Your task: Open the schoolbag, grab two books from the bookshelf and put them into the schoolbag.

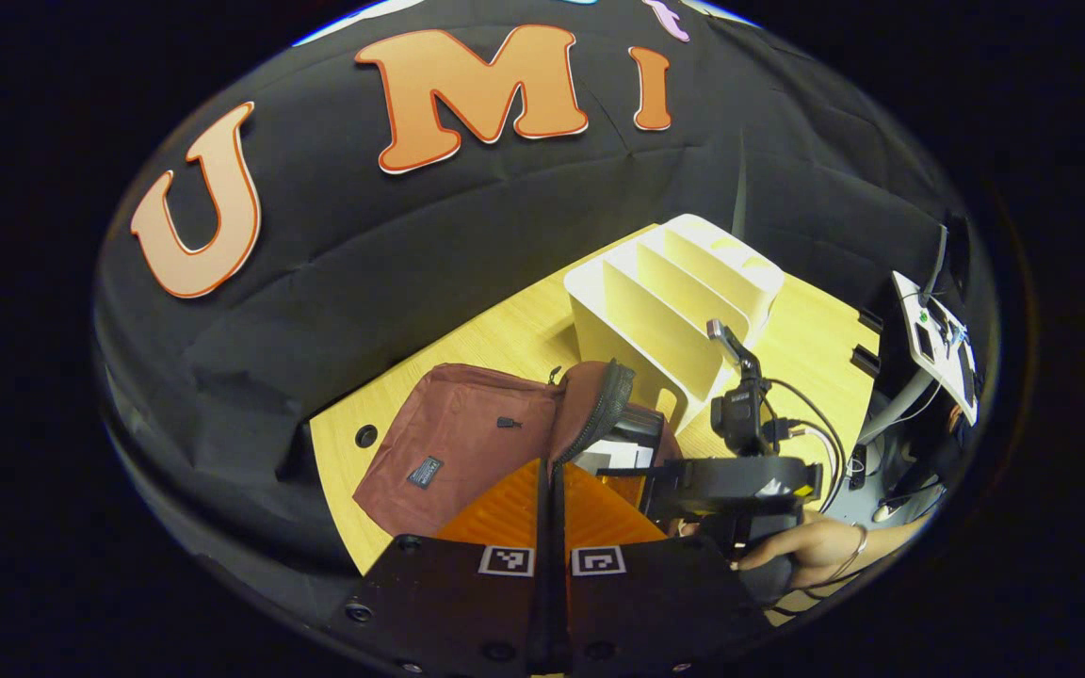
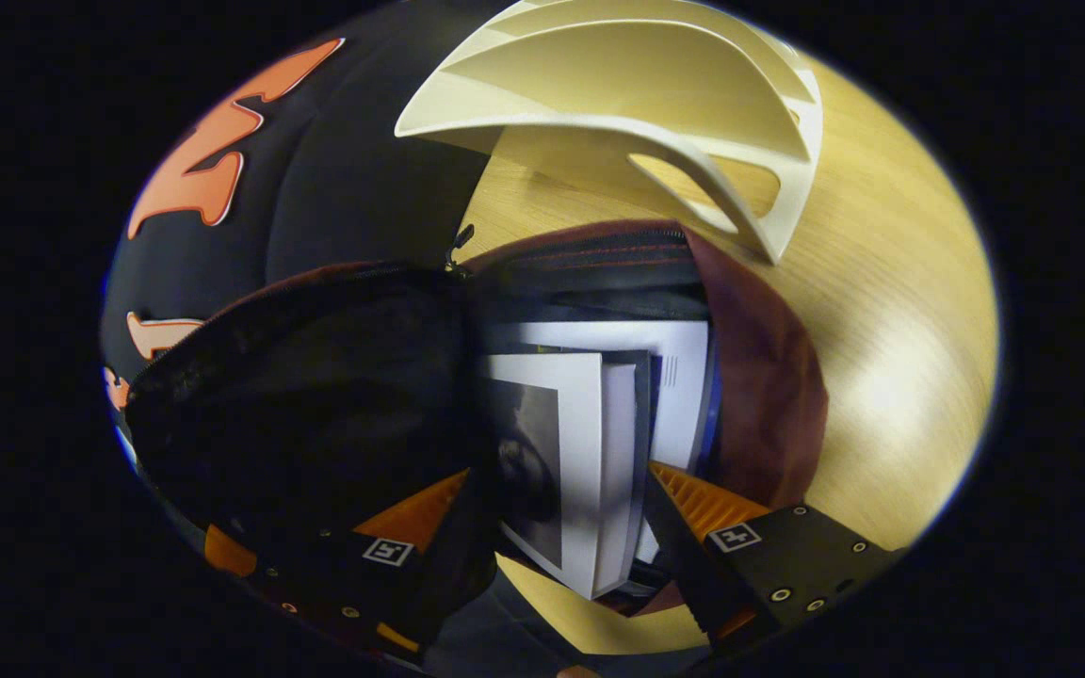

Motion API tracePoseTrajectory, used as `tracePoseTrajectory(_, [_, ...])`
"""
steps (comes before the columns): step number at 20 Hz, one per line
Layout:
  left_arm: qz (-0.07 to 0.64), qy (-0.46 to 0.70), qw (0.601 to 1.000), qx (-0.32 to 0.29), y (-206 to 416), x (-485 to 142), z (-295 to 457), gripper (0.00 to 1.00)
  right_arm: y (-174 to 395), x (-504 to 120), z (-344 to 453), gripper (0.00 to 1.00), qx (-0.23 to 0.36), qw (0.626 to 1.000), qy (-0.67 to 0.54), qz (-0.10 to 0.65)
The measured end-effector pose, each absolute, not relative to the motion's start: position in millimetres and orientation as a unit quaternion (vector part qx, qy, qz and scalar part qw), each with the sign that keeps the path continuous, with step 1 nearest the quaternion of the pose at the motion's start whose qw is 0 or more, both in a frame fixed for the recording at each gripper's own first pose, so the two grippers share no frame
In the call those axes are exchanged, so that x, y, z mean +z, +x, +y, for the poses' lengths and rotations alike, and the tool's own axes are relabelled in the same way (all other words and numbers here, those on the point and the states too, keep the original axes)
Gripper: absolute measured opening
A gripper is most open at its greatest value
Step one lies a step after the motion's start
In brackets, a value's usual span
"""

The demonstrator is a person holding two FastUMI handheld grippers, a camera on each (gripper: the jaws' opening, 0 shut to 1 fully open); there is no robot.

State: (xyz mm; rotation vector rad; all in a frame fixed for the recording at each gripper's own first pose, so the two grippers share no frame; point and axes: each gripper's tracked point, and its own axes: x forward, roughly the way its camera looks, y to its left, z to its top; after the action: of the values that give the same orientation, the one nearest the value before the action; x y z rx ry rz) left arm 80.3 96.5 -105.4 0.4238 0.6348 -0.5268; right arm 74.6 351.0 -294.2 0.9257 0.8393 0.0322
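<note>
In the right gripper view, the right gripper [image 2: 561,513] has its jaws spread at the bottom of the frame around a book [image 2: 590,471] standing on edge in the mouth of the schoolbag [image 2: 769,395]; whether either finger actually presses the book cannot be told, and the left finger is partly lost against the bag's dark flap. A second book [image 2: 684,377] lies behind the first, mostly hidden, so two books are counted in the bag. In the left gripper view, the left gripper [image 1: 552,490] shows its jaws pressed together, holding nothing, at lower centre above the maroon schoolbag on the wooden table [image 1: 505,339]. The one white bookshelf [image 1: 665,301] stands at centre right, its slots bare. A hand [image 1: 806,551] at lower right grips the other tool, cut off by the frame edge.
</note>
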Motion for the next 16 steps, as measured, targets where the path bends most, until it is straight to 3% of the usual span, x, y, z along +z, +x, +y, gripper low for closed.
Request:
tracePoseTrajectory(3, [0.308, 0.200, 0.896, -0.250, 79, -107, 97, 0.00, 75, -283, 312, 0.97, -0.002, 0.838, 0.391, 0.380])
tracePoseTrajectory(16, [0.348, 0.155, 0.906, -0.185, 44, -133, 79, 0.02, 11, -261, 144, 0.98, 0.010, 0.863, 0.269, 0.428])
